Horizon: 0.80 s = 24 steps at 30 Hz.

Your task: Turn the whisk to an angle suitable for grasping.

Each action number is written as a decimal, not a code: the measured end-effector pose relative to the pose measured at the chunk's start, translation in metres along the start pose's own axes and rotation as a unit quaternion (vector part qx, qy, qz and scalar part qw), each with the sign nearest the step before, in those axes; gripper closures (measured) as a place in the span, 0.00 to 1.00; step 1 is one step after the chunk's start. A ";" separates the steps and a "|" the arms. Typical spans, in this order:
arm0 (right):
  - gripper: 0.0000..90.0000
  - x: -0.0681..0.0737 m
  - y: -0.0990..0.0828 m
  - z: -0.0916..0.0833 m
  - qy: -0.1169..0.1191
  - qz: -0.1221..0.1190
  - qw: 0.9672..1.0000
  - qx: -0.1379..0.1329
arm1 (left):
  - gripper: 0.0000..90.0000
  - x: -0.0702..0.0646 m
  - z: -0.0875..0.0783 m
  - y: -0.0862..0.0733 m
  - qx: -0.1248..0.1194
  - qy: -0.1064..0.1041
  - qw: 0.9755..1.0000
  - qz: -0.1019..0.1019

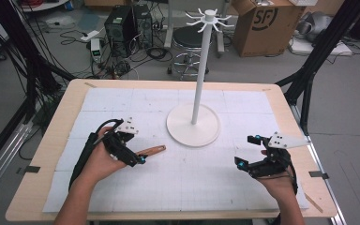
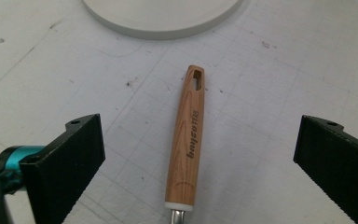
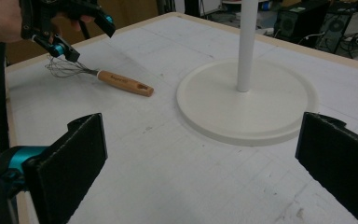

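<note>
One whisk (image 3: 98,74) lies flat on the white mat (image 1: 178,187), its wooden handle (image 2: 189,140) pointing toward the stand's round base (image 1: 193,125). Left gripper (image 1: 122,150) hovers above it, jaws spread, apparently not touching. Right gripper (image 1: 255,161) waits well apart, also spread.

Whisk (image 1: 151,150): in the high view the wire head lies hidden under the left gripper (image 1: 130,149) and hand, handle alone exposed; in the left gripper view the bottom edge cuts it off just past the white collar, and the handle lettering is too blurred to read with certainty. Stand (image 3: 246,93): pole cut by the top edge in the right gripper view; base (image 2: 163,16) cut likewise in the left gripper view.
</note>
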State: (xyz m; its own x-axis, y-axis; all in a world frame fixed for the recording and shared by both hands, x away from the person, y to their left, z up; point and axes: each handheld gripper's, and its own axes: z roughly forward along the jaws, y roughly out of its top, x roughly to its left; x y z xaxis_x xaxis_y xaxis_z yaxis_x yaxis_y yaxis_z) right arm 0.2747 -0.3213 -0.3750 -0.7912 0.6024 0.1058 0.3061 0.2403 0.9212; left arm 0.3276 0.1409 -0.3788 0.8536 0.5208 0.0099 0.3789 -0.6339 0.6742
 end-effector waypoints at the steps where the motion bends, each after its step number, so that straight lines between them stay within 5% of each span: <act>1: 0.01 0.001 0.000 0.000 0.001 0.003 1.000 0.002 | 0.03 0.000 0.002 0.002 0.004 0.000 1.000 0.004; 5: 0.01 0.000 0.000 -0.001 0.000 0.002 1.000 -0.001 | 0.03 0.002 0.009 0.003 0.014 -0.006 1.000 -0.001; 11: 0.01 0.000 0.000 -0.003 -0.002 0.002 1.000 -0.004 | 0.03 0.002 0.021 0.000 0.062 -0.012 0.998 0.004; 19: 0.01 0.000 -0.001 0.001 0.001 0.001 1.000 0.003 | 0.03 0.003 0.033 -0.003 0.102 -0.003 0.995 0.010; 20: 0.01 0.000 -0.001 0.001 0.001 0.002 1.000 0.004 | 0.12 0.003 0.033 -0.003 0.107 -0.004 0.994 0.010; 24: 0.01 0.000 -0.001 0.000 0.000 0.003 1.000 0.002 | 0.19 0.005 0.036 -0.006 0.125 -0.005 0.992 0.014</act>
State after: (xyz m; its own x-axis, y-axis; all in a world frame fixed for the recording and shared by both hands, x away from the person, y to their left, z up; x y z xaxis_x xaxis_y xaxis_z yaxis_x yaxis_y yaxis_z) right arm 0.2744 -0.3217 -0.3759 -0.7892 0.6038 0.1120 0.3139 0.2399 0.9186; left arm 0.3421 0.1264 -0.4091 0.8680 0.4962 0.0183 0.4304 -0.7704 0.4703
